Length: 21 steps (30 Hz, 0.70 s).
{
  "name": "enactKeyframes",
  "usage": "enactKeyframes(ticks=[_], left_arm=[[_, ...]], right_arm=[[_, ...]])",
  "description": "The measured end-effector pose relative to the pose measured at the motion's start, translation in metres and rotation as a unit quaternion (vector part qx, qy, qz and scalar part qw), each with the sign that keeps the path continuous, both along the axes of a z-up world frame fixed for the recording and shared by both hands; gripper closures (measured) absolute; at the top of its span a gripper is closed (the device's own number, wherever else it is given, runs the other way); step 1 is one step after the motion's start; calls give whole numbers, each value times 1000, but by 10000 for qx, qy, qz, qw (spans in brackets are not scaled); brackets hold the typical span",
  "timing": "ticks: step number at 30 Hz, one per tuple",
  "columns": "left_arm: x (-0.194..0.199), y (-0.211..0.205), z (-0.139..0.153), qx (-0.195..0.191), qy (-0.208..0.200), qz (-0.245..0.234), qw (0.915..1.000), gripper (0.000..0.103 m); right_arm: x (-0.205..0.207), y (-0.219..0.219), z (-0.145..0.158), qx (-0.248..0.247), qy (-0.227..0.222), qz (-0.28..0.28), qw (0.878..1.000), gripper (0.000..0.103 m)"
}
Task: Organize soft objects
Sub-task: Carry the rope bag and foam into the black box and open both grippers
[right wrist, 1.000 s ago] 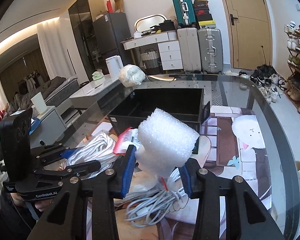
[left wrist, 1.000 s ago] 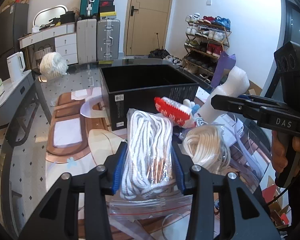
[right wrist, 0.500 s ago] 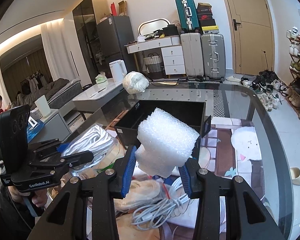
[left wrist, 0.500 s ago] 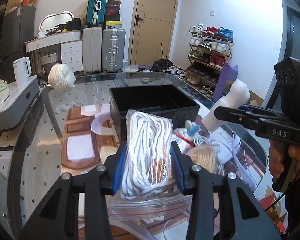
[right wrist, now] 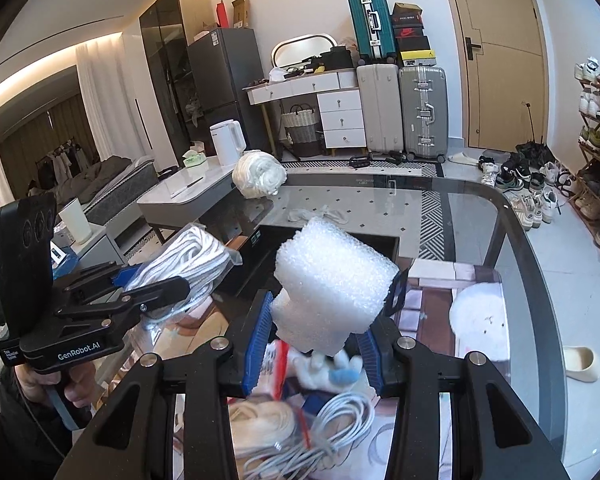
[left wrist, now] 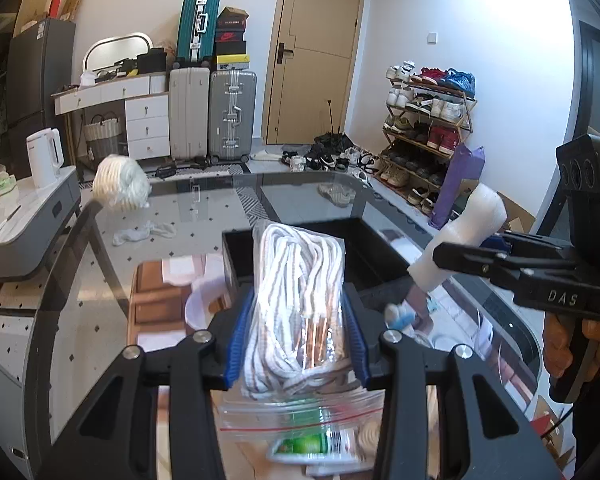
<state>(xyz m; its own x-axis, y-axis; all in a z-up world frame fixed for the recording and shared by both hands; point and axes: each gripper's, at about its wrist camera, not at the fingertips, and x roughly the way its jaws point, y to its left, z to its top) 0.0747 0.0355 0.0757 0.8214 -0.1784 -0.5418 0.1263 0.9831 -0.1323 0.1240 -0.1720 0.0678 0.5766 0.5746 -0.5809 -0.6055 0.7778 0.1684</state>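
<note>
My left gripper (left wrist: 296,340) is shut on a clear zip bag of white rope (left wrist: 300,304), lifted above the glass table; the same bag of rope (right wrist: 188,260) shows at the left of the right wrist view. A white foam roll (right wrist: 332,288) is clamped in my right gripper (right wrist: 314,340), and this foam roll (left wrist: 460,236) appears at the right of the left wrist view. Ahead of both stands an open black box (left wrist: 376,252), its black box rim (right wrist: 260,248) partly hidden behind the held things.
Below the grippers lie a white cable coil (right wrist: 332,424), a pale rope bundle (right wrist: 260,424) and a small blue-and-white soft thing (right wrist: 340,368). A white yarn ball (left wrist: 120,188) and white socks (left wrist: 144,234) sit at the far side of the glass table (right wrist: 480,208).
Both grippers have risen with their loads and moved toward the black box. The pile on the table has dropped lower in both views.
</note>
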Motion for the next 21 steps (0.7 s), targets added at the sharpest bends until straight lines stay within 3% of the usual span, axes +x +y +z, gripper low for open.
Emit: enactKeyframes(ticks=[11,21], left_arm=[[46,-1,4,119,-47,33,9999,62],[81,-10,-15,257,37,30,9997,62]], right_arm=[[41,17,-4,-239,102,104,9996,62],[78,44,-22,-549,365,332,9973,62]])
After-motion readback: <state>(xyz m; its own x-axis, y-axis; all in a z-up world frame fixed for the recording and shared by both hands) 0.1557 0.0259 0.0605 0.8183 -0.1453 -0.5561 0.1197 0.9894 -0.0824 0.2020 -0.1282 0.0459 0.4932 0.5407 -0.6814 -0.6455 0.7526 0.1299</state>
